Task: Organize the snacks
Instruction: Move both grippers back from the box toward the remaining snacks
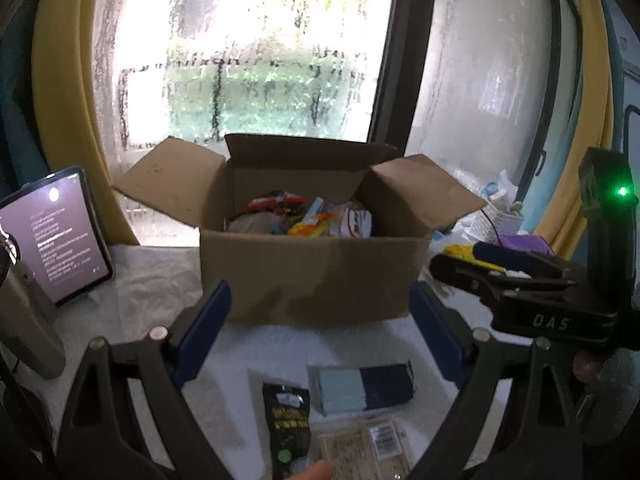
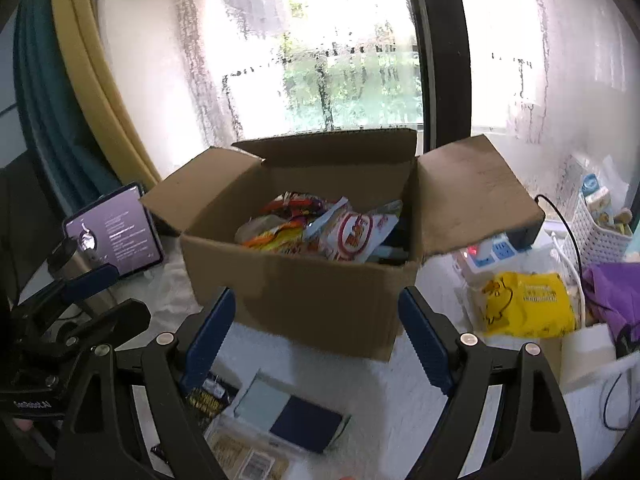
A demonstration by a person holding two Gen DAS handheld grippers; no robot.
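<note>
An open cardboard box stands on the white table, its flaps spread, with several bright snack packets inside. In front of it lie a pale-blue-and-navy box, a black snack packet and a clear-wrapped tan snack. My left gripper hangs open above these, short of the box, nothing between its blue pads. My right gripper is also open and empty, just before the box front. Each gripper shows at the edge of the other's view.
A lit tablet and a metal flask stand at the left. A yellow packet, a power strip, a white basket and purple cloth crowd the right. The window is right behind the box.
</note>
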